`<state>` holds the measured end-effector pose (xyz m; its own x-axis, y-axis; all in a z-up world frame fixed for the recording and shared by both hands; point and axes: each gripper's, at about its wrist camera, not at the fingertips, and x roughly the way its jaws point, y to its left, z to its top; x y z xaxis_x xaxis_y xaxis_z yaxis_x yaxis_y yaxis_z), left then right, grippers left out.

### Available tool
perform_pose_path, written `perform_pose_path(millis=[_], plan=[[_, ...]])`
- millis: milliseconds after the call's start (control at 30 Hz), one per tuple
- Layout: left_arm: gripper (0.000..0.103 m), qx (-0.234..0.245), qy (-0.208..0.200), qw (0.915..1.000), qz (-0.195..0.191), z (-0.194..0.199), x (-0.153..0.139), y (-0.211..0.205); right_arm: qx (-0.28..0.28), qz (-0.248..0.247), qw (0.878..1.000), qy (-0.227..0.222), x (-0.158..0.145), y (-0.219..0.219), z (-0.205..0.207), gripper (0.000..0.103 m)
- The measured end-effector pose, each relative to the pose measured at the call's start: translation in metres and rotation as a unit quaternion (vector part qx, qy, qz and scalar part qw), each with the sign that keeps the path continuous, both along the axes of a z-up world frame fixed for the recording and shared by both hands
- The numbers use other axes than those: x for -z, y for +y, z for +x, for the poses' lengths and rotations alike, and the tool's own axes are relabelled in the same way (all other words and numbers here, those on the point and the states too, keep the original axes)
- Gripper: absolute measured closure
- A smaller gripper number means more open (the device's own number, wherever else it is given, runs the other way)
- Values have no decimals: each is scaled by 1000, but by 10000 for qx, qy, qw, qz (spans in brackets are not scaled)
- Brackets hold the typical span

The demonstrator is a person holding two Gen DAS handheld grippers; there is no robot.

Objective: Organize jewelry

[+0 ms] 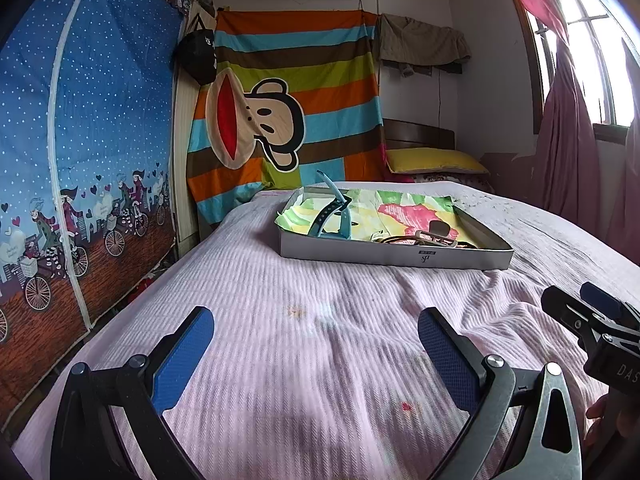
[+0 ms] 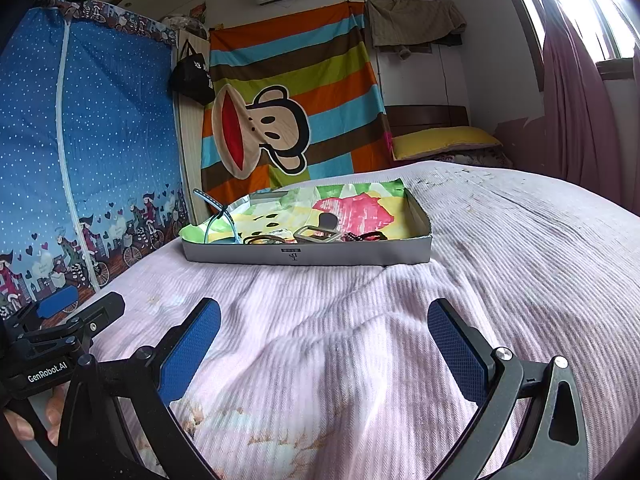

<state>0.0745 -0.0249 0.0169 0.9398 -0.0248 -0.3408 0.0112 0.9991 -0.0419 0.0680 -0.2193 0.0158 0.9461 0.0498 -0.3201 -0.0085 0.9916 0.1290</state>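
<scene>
From the left wrist camera, the left gripper (image 1: 316, 344) hangs over the pink bedspread (image 1: 280, 288) with its two blue pads spread wide and nothing between them — they touch no jewelry. Beyond it, well apart, sits the grey tray (image 1: 396, 254) lined with bright printed paper. At the tray's left end a teal watch strap (image 1: 330, 210) arches up above the rim; at the near right side of the tray lies a tangle of bangles and a metal watch band (image 1: 434, 237). The right gripper (image 1: 592, 320) pokes in at the right edge of this view, short of the tray; how far it is open cannot be told from here.

From the right wrist camera, the right gripper (image 2: 324, 344) is also spread wide and empty, above the bedspread on the near side of the tray (image 2: 308, 256). The watch strap (image 2: 218, 216) stands at the tray's left end — the bangles and band (image 2: 316, 236) lie along its front wall. The left gripper (image 2: 76, 308) shows at the left edge, nearer than the tray.
</scene>
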Motion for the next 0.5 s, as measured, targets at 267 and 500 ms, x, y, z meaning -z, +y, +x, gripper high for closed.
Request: perform_pose_path(millis=[267,500], plan=[[0,0,2,10000,3,0,0,0,2,-5,10000,0,0,0,0,1],[0,-4,13,10000,-8,0,0,0,2,-1,10000,0,0,0,0,1]])
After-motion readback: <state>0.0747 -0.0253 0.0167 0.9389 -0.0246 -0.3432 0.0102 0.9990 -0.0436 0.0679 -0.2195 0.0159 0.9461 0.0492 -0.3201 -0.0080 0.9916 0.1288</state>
